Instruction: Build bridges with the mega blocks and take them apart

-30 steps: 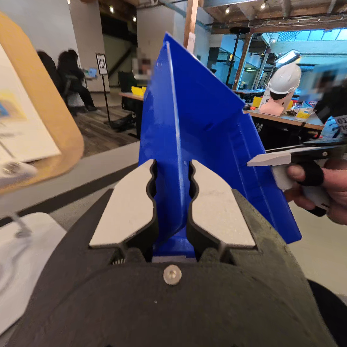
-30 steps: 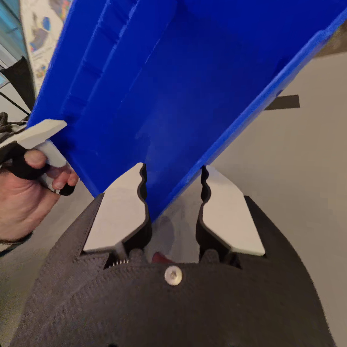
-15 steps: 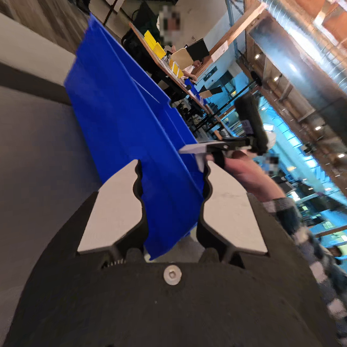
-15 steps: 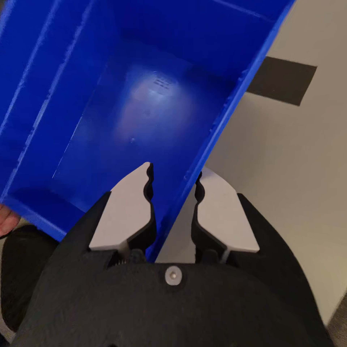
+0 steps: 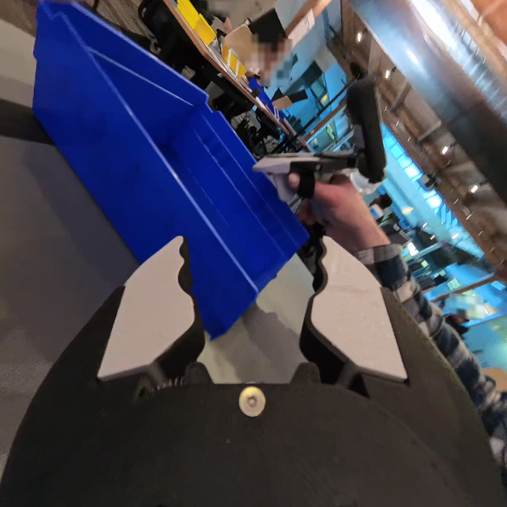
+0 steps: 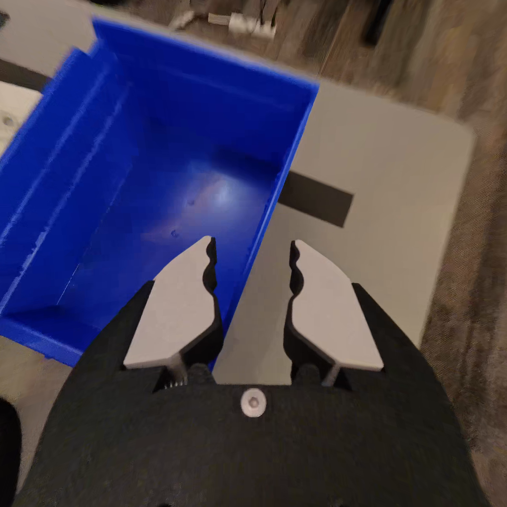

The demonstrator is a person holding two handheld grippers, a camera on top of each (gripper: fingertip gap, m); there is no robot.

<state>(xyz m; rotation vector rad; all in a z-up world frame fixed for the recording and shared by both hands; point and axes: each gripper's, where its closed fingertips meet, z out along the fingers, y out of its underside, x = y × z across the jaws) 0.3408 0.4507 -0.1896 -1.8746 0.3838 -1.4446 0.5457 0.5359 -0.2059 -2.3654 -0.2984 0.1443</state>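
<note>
A blue plastic bin [image 5: 153,153] lies on the grey table [image 5: 41,219], and its inside [image 6: 164,164] holds nothing. No mega blocks show in either view. My left gripper [image 5: 252,241] is wide open; the bin's near corner sits between its fingers, and neither pad presses on it. My right gripper [image 6: 252,241] is open astride the bin's right wall [image 6: 290,164], left finger inside and right finger outside, with a gap at the pads. It also shows in the left wrist view [image 5: 271,170], held by a hand over the bin's far side.
A black tape strip [image 6: 315,203] lies on the table [image 6: 370,164] right of the bin. The table's rounded corner and the floor [image 6: 466,247] lie beyond it. Far desks with yellow bins [image 5: 203,27] and people stand in the background. There is about 25 centimeters between the tips of the two grippers.
The bin, tipped up steeply with its wall between my left fingers a second ago, has come down flat on the table. My left jaws opened wide and let go. My right jaws narrowed on the wall, then opened.
</note>
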